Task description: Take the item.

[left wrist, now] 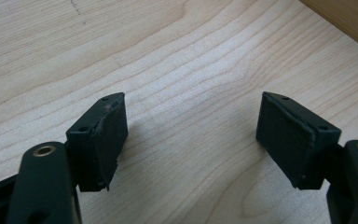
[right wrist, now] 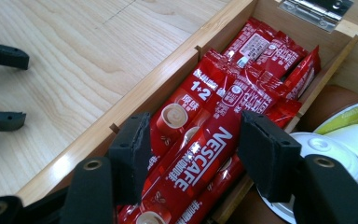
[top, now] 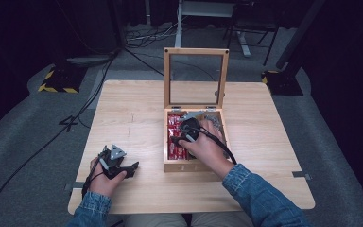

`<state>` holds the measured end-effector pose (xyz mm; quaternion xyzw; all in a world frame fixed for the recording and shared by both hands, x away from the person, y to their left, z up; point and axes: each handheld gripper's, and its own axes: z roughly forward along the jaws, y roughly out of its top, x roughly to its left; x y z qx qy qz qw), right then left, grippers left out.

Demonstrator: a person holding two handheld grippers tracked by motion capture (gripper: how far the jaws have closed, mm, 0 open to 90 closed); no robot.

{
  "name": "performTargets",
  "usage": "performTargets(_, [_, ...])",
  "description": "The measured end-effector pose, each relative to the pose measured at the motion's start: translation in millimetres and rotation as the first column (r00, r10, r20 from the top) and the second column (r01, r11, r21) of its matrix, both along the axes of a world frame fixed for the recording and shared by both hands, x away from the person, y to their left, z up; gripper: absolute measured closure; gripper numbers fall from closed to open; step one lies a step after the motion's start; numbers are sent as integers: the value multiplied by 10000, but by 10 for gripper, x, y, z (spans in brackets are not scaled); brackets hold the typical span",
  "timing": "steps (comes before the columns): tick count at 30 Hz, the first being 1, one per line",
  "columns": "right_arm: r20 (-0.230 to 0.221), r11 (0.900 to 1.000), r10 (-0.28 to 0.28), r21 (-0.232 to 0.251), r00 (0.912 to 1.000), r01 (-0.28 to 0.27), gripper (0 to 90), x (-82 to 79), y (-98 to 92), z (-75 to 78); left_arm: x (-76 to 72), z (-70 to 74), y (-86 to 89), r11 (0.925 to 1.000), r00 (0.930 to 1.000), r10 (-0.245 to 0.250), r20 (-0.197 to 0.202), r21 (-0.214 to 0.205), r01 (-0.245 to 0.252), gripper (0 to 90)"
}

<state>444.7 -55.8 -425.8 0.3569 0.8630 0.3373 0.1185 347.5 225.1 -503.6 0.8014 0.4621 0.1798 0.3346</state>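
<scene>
**Status: right gripper over the coffee sachets, no grasp yet**

The right gripper [right wrist: 193, 154] has its jaws half open, one on each side of the top coffee sachet [right wrist: 200, 163], pads not pressing. The sachets lie stacked in the left compartment of the wooden box [top: 170, 163], lid [top: 196, 78] upright. Judged status: box opened, reach made; closing and lifting remain. The left gripper [left wrist: 191, 135] rests over bare counter [top: 132, 113], jaws wide and empty, well apart from the box.

Pale wooden table [top: 123, 113], grey carpet [top: 23, 127].
</scene>
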Motion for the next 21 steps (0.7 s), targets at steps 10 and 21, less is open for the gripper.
performTargets(10, [-430, 9997, 5, 247, 9991, 5, 471, 13, 40, -71, 0, 0, -8, 10000, 10000, -48, 6, -10, 48, 251])
performTargets(21, [-629, 9988, 300, 409, 9976, -275, 796, -18, 29, -50, 1, -2, -21, 10000, 10000, -48, -2, -47, 48, 250])
